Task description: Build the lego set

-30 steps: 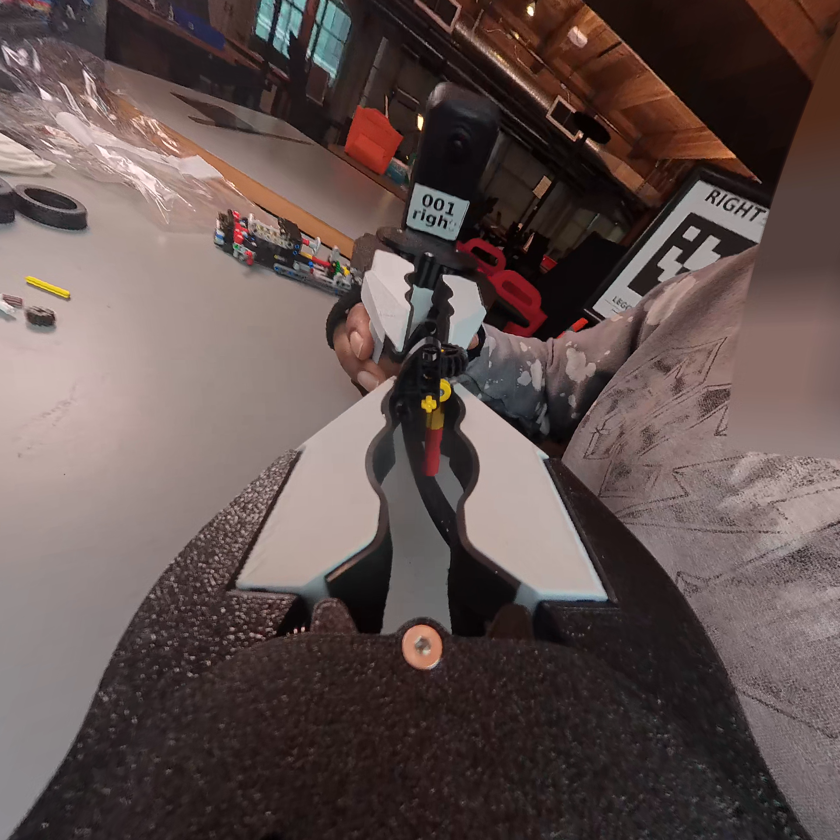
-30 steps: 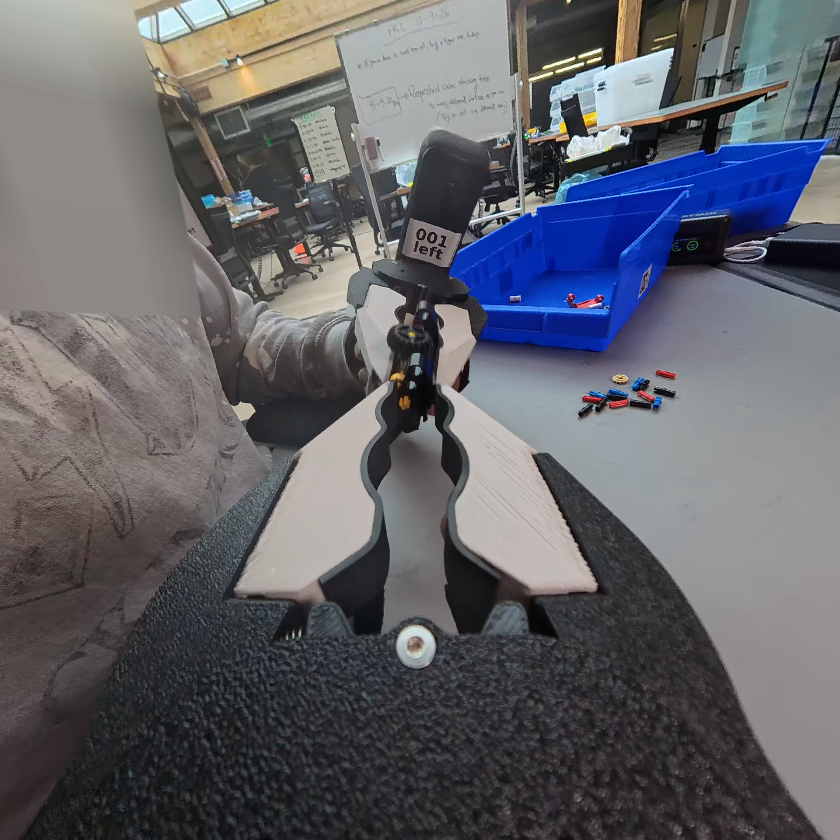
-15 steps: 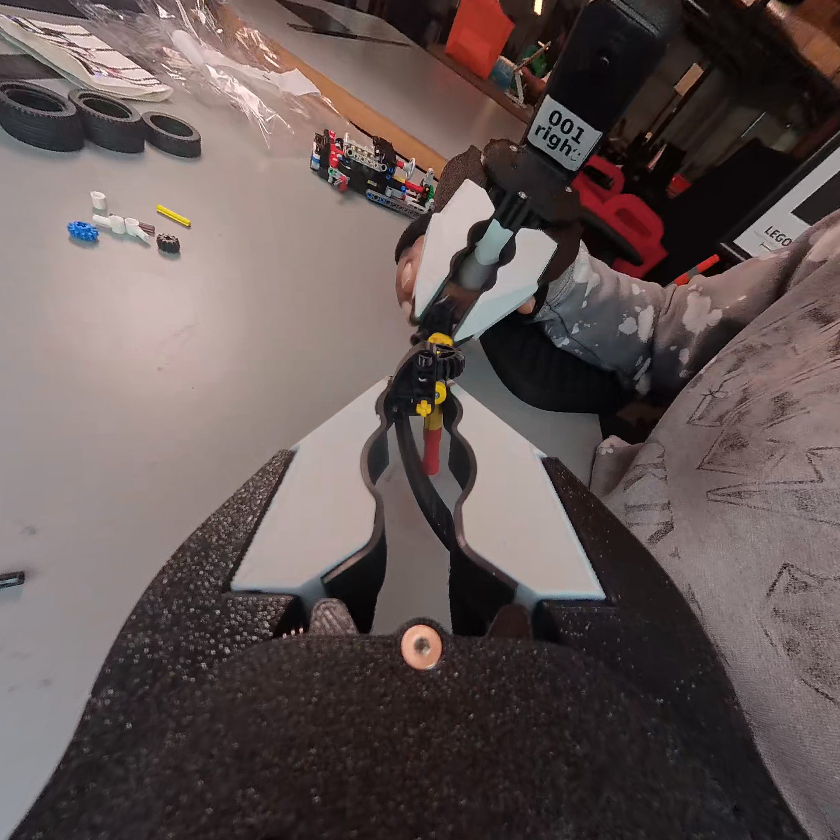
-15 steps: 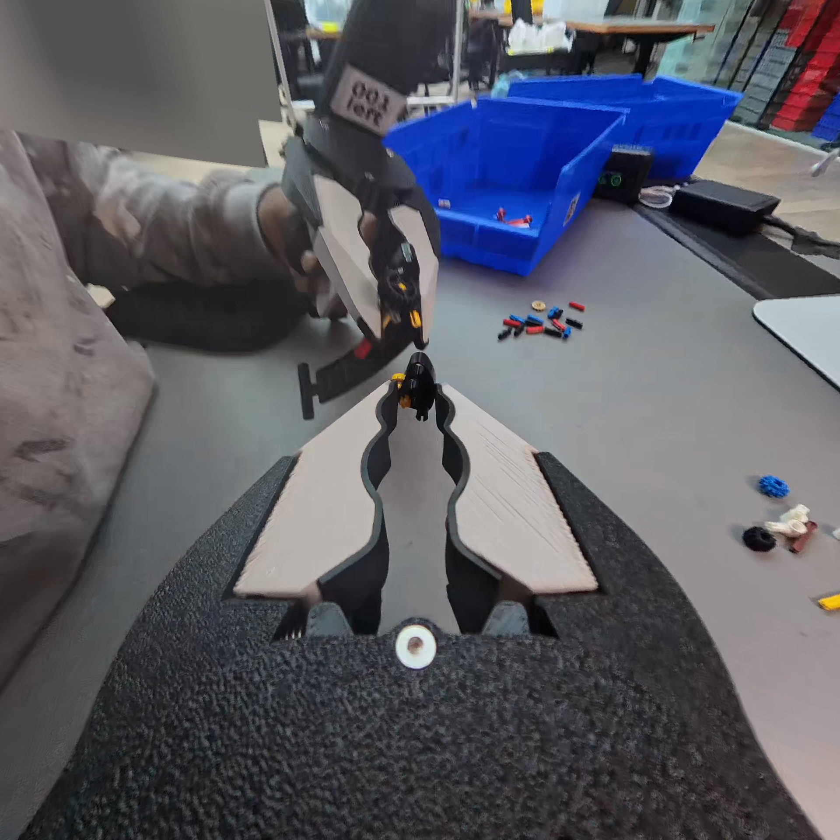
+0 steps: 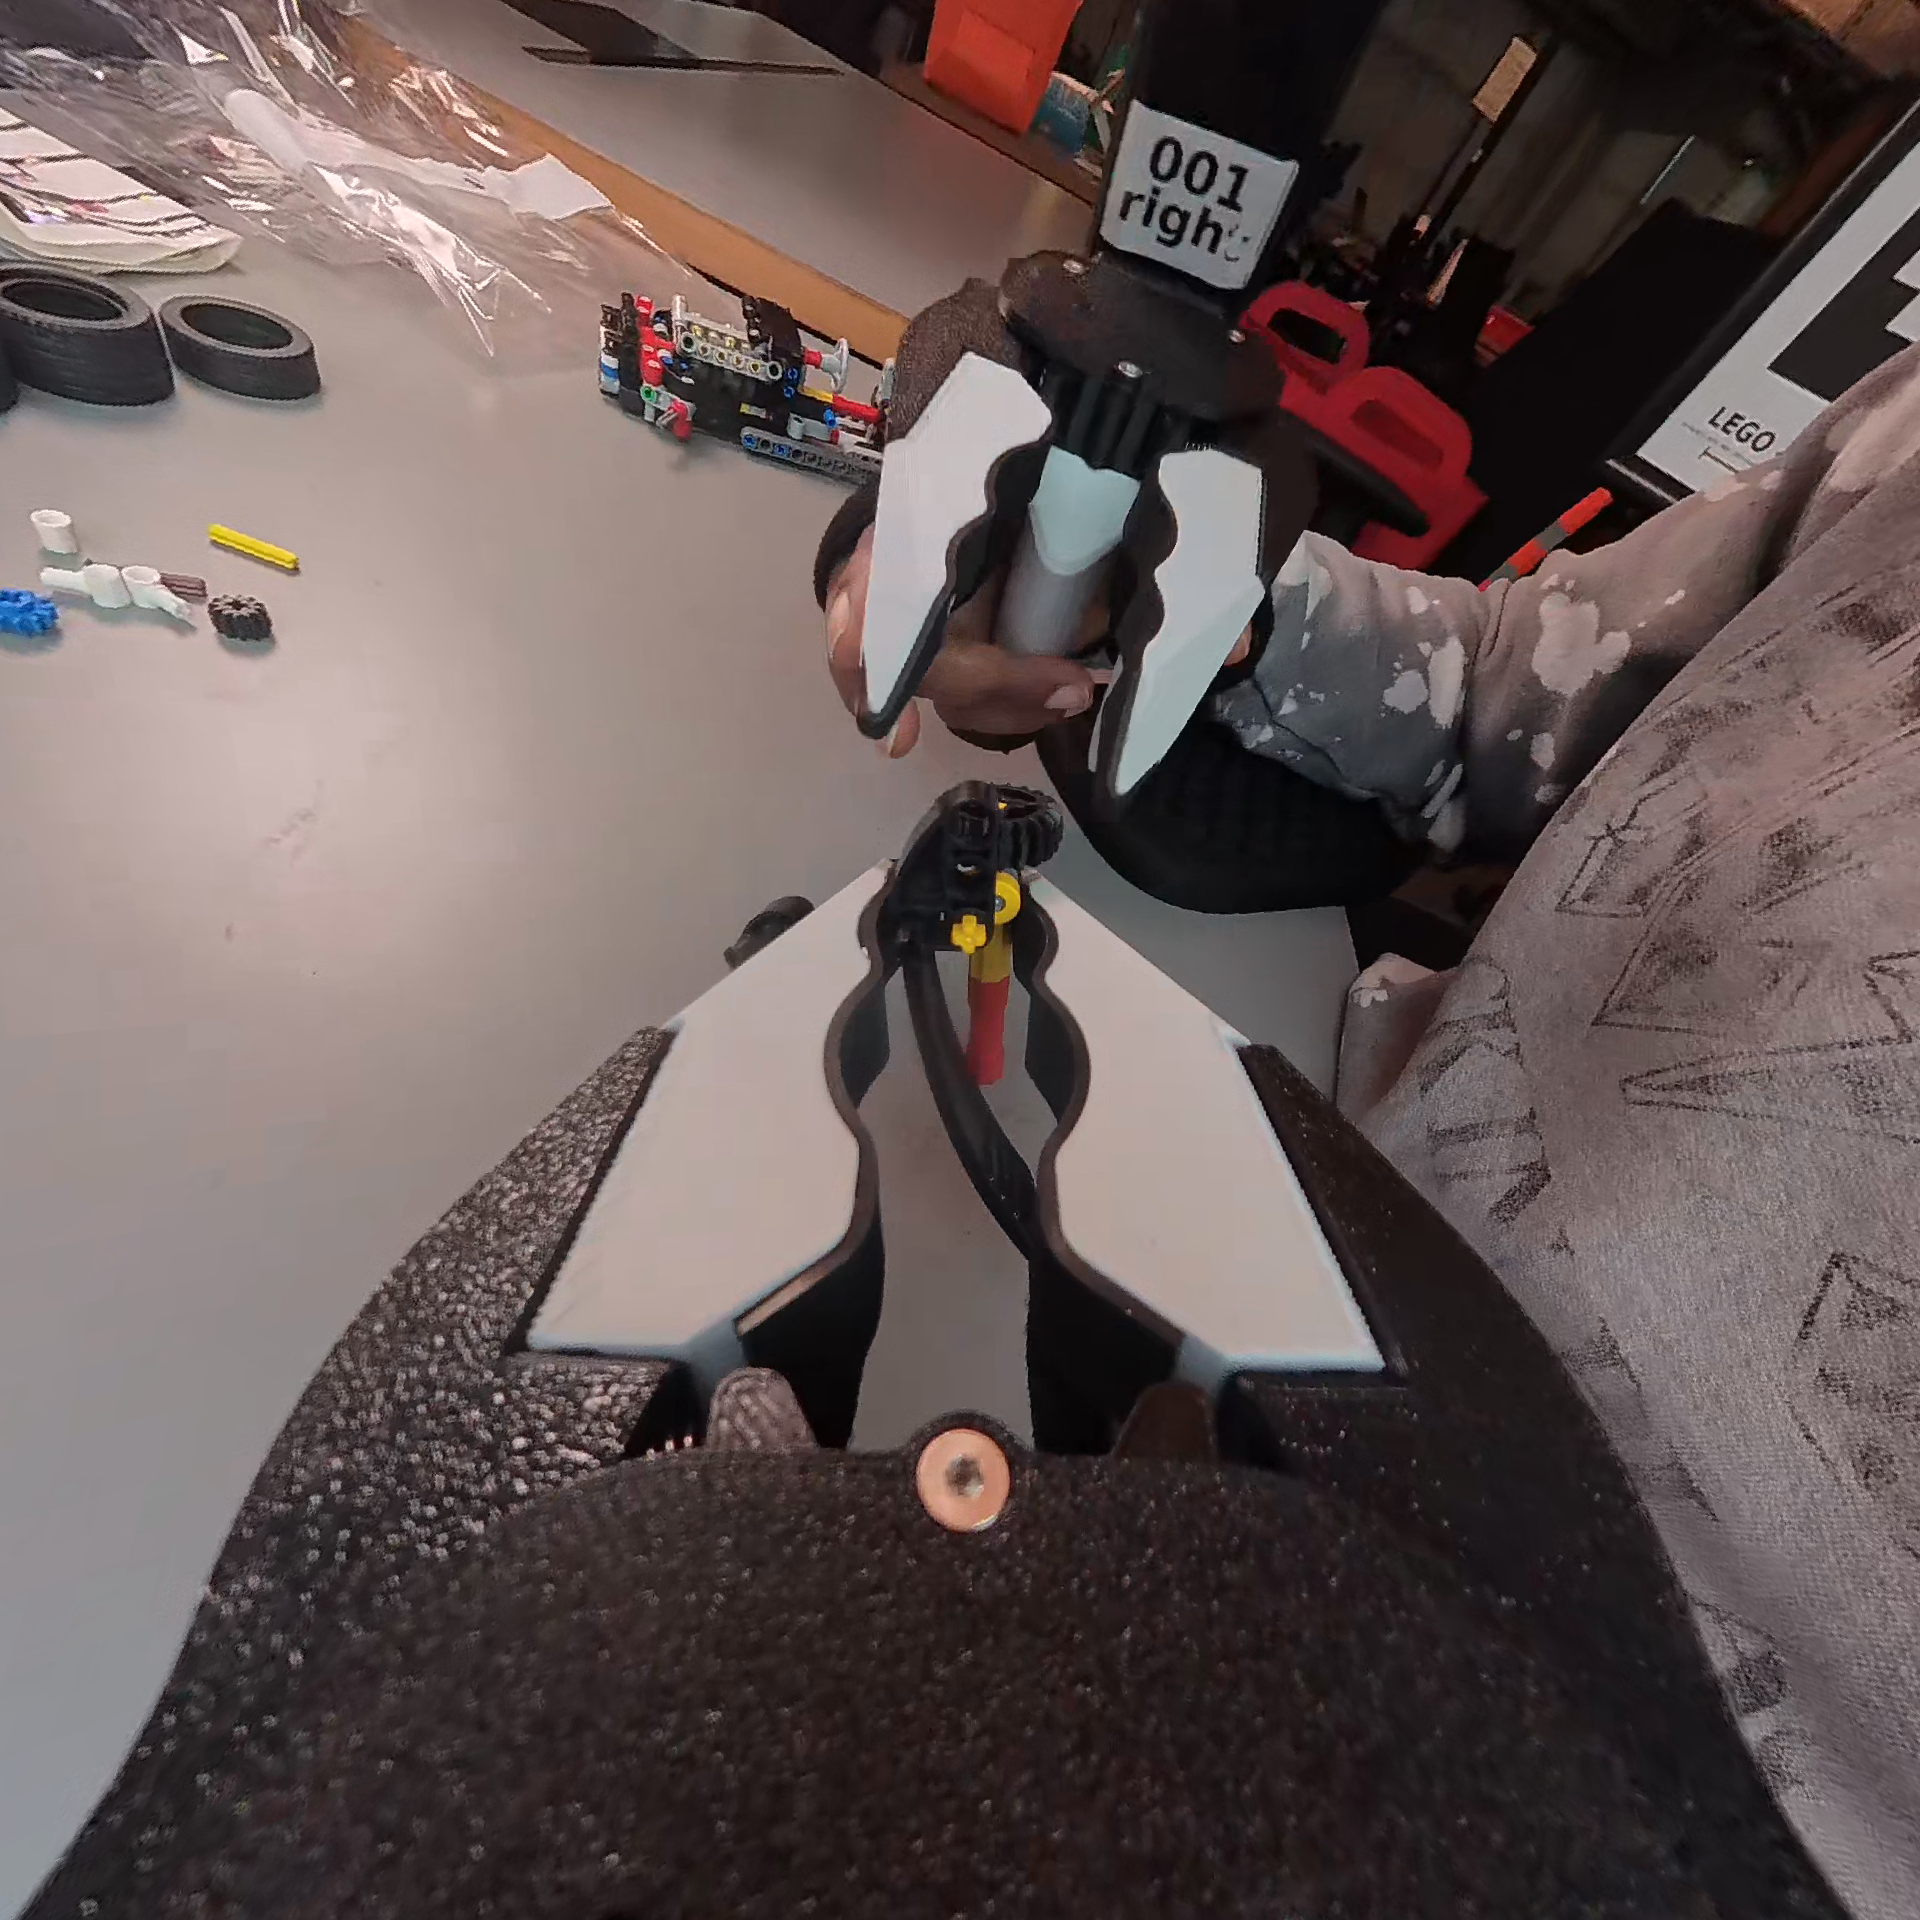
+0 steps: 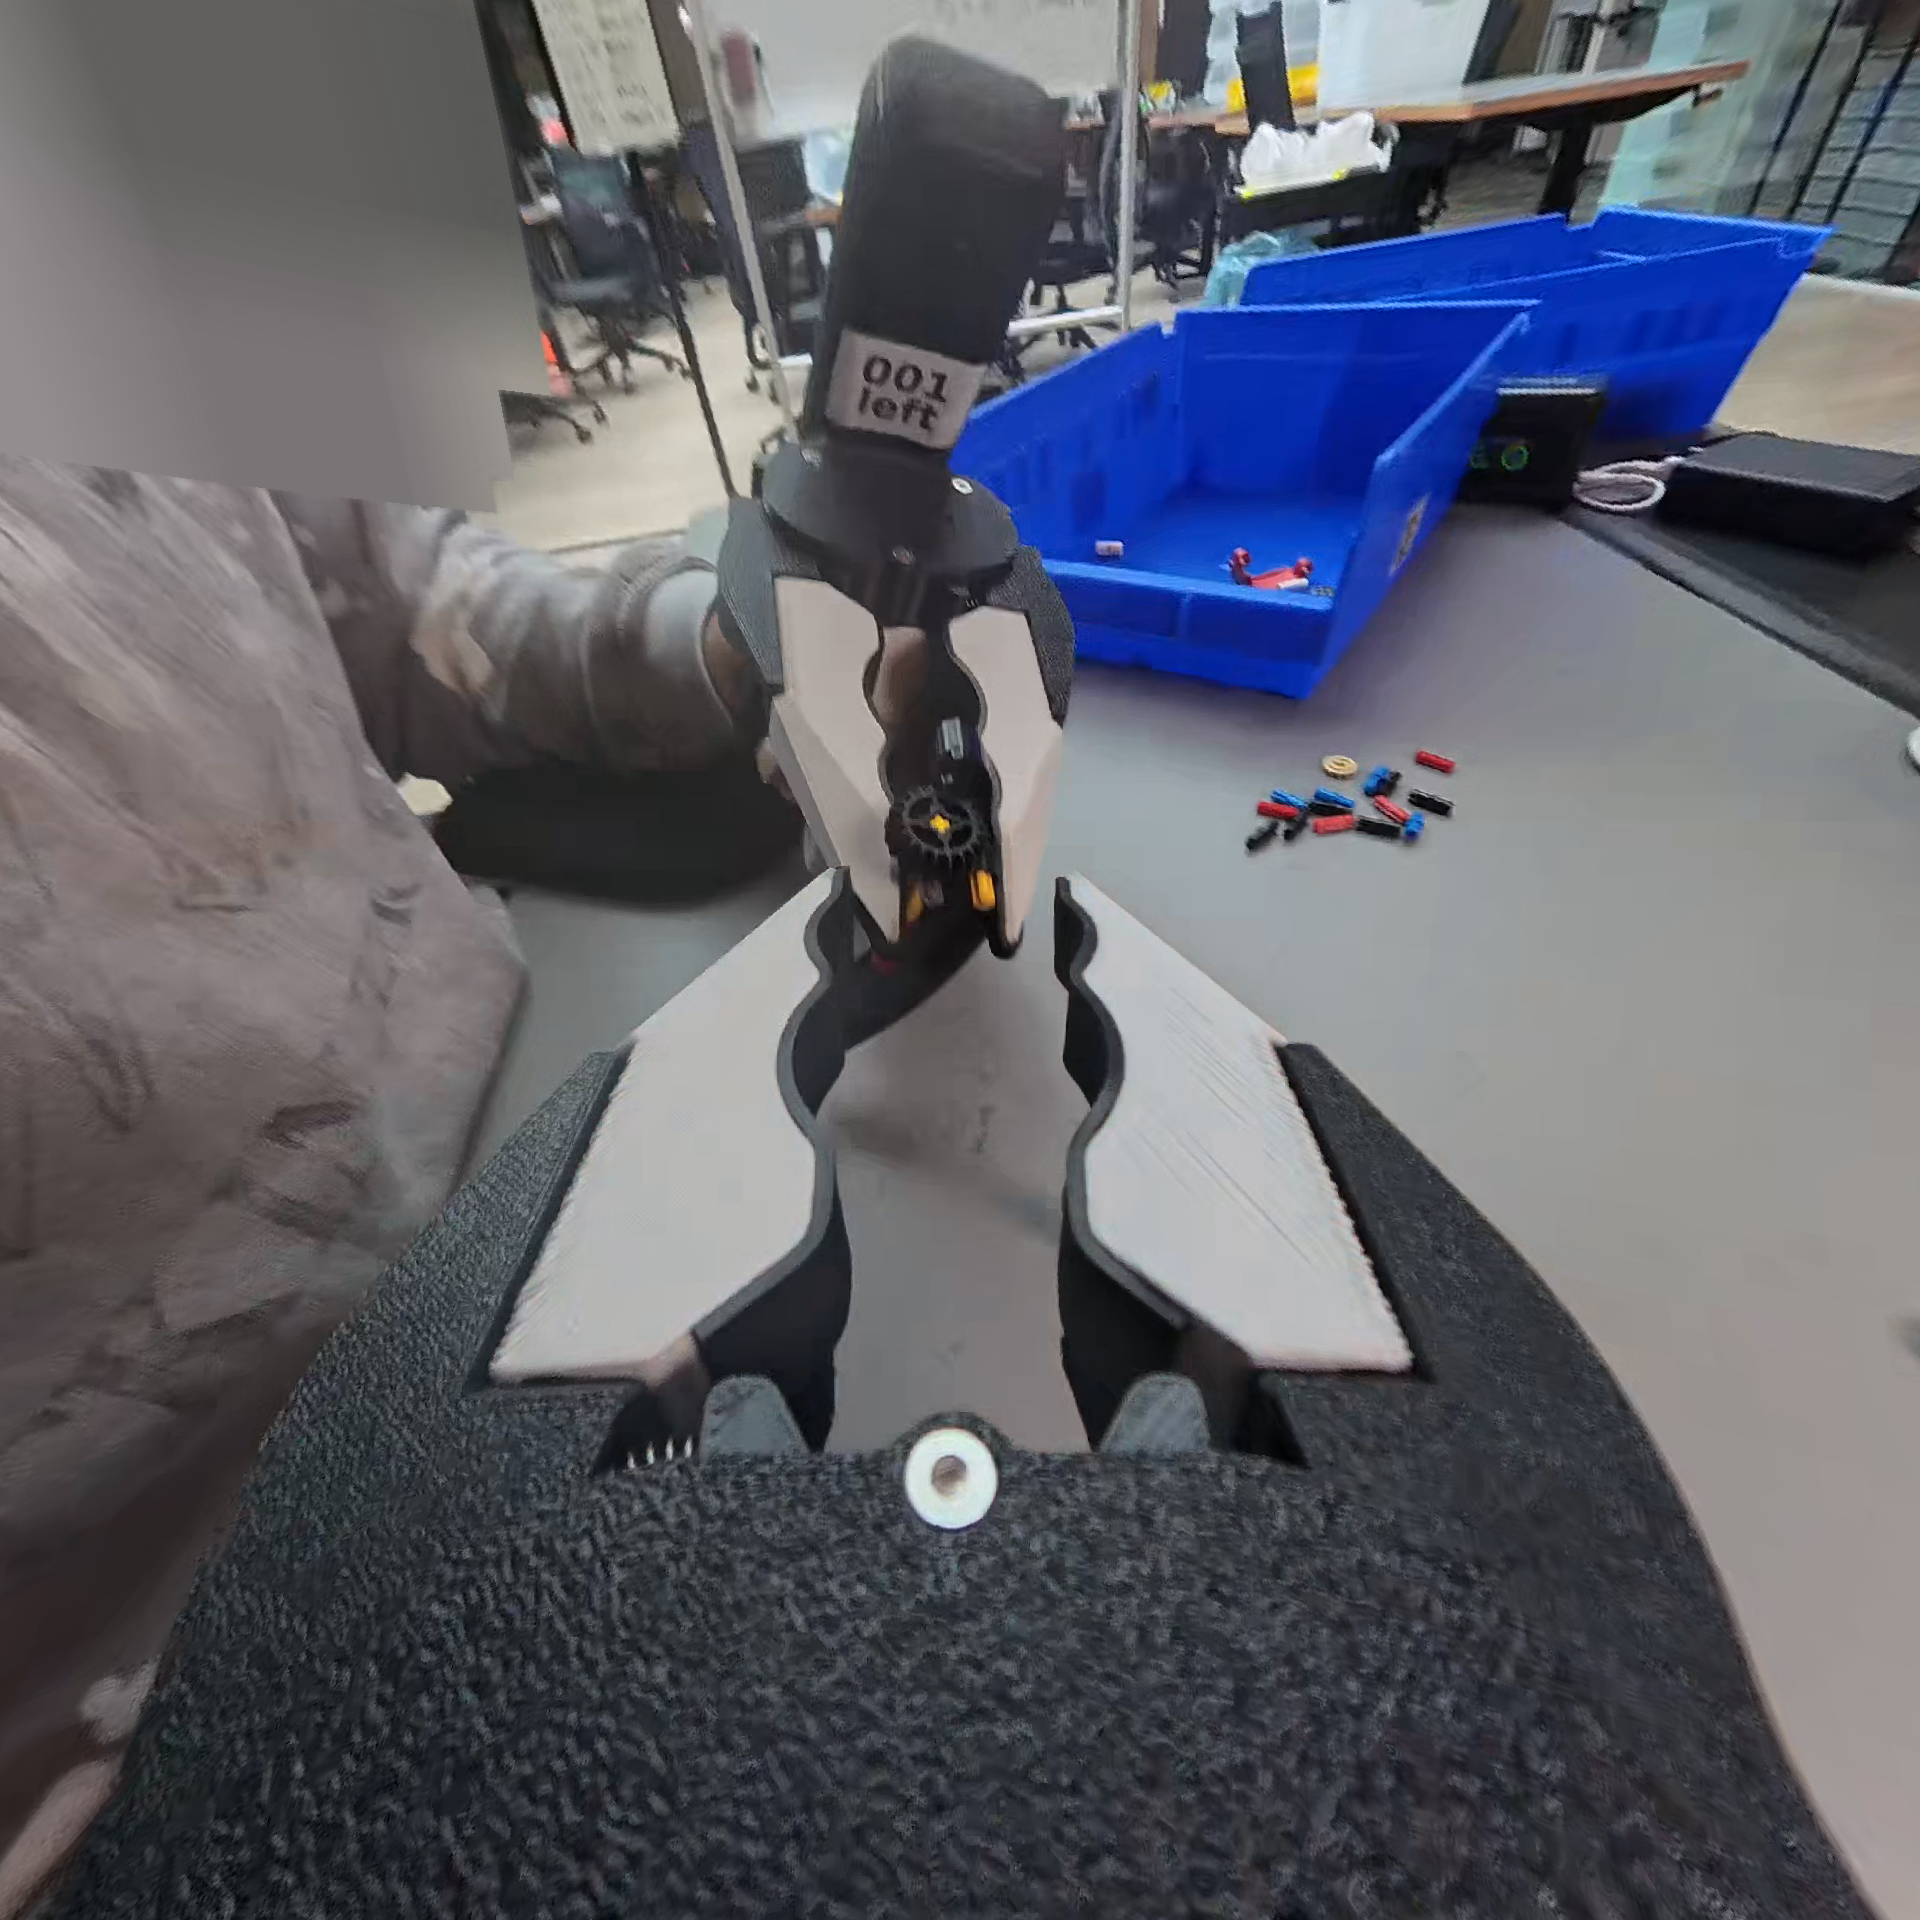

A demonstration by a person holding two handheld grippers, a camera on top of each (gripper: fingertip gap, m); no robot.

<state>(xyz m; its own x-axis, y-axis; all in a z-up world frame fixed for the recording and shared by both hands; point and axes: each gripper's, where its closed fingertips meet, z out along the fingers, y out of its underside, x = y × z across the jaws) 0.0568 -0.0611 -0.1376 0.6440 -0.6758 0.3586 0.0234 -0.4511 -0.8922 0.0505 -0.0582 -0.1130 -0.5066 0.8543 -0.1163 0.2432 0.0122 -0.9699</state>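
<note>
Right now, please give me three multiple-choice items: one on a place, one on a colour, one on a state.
1. Where does the red part lie? A in the blue bin; B on a tyre; C under plastic.
2. Which colour has the gear on the lego assembly? A white; B black; C green.
3. How is the right hand-held gripper? A open; B holding a pin; C holding a tyre.
1A, it lies on the bin's floor; 2B, its teeth are black; 3A, its fingers stand apart.
</note>
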